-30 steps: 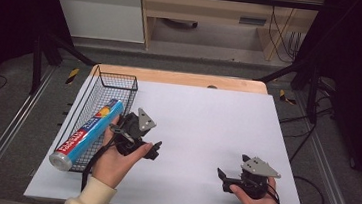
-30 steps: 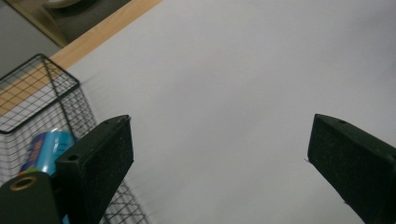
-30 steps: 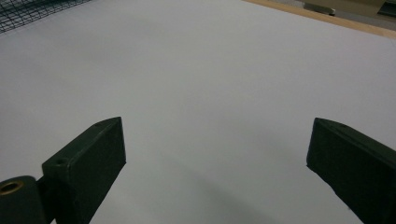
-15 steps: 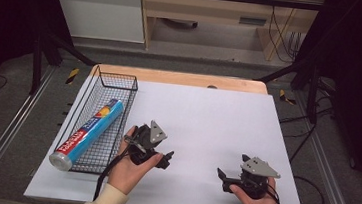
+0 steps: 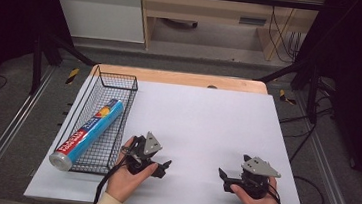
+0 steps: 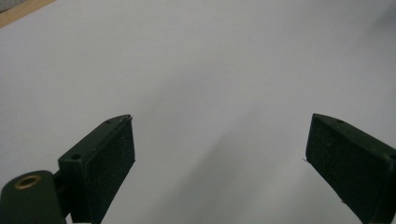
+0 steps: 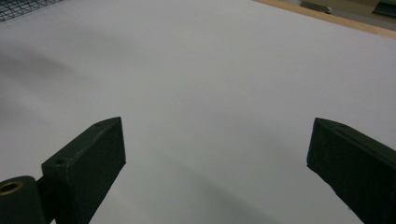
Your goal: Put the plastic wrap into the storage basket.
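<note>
The blue roll [image 5: 87,133] is seen lying in the wire basket [image 5: 120,82] along the tabletop's left edge, perhaps foil, while the left gripper [image 5: 162,166] and right gripper [image 5: 225,179] are held spread and empty near the front edge.

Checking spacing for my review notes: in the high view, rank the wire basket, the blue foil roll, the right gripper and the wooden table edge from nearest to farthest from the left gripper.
1. Wire basket, just to the left gripper's left.
2. Blue foil roll, lying inside the basket.
3. Right gripper, across the white sheet to its right.
4. Wooden table edge, at the far side.
</note>
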`<control>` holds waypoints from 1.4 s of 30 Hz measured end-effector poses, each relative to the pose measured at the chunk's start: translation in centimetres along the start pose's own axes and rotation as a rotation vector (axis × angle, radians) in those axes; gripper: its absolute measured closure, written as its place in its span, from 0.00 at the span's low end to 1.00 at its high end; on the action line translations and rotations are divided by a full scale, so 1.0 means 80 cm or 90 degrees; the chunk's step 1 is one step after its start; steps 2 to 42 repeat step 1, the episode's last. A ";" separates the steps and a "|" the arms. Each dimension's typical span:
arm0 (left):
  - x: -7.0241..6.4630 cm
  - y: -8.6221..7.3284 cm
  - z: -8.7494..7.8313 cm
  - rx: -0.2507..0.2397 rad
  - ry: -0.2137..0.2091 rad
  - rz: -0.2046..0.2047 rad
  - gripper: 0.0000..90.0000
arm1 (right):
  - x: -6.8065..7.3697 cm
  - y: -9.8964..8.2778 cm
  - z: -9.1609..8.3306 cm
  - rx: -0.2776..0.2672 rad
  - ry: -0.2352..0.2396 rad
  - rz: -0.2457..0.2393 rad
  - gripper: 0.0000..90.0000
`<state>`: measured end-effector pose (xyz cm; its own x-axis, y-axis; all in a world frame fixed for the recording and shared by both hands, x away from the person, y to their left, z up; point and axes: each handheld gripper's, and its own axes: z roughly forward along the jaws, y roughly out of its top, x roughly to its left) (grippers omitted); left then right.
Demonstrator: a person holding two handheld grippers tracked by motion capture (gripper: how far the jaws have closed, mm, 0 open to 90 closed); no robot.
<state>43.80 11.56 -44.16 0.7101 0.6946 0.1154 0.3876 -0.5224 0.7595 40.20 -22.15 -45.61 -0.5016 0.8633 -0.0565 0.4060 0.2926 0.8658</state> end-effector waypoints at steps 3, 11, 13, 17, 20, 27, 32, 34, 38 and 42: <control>0.000 -0.004 -0.002 -0.009 -0.001 -0.005 0.09 | -0.001 -0.001 0.002 0.002 -0.002 -0.001 0.05; 0.000 -0.004 -0.002 -0.009 -0.001 -0.005 0.09 | -0.001 -0.001 0.002 0.002 -0.002 -0.001 0.05; 0.000 -0.004 -0.002 -0.009 -0.001 -0.005 0.09 | -0.001 -0.001 0.002 0.002 -0.002 -0.001 0.05; 0.000 -0.004 -0.002 -0.009 -0.001 -0.005 0.09 | -0.001 -0.001 0.002 0.002 -0.002 -0.001 0.05; 0.000 -0.004 -0.002 -0.009 -0.001 -0.005 0.09 | -0.001 -0.001 0.002 0.002 -0.002 -0.001 0.05; 0.000 -0.004 -0.002 -0.009 -0.001 -0.005 0.09 | -0.001 -0.001 0.002 0.002 -0.002 -0.001 0.05; 0.000 -0.004 -0.002 -0.009 -0.001 -0.005 0.09 | -0.001 -0.001 0.002 0.002 -0.002 -0.001 0.05; 0.000 -0.004 -0.002 -0.009 -0.001 -0.005 0.09 | -0.001 -0.001 0.002 0.002 -0.002 -0.001 0.05; 0.000 -0.004 -0.002 -0.009 -0.001 -0.005 0.09 | -0.001 -0.001 0.002 0.002 -0.002 -0.001 0.05; 0.000 -0.004 -0.002 -0.009 -0.001 -0.005 0.09 | -0.001 -0.001 0.002 0.002 -0.002 -0.001 0.05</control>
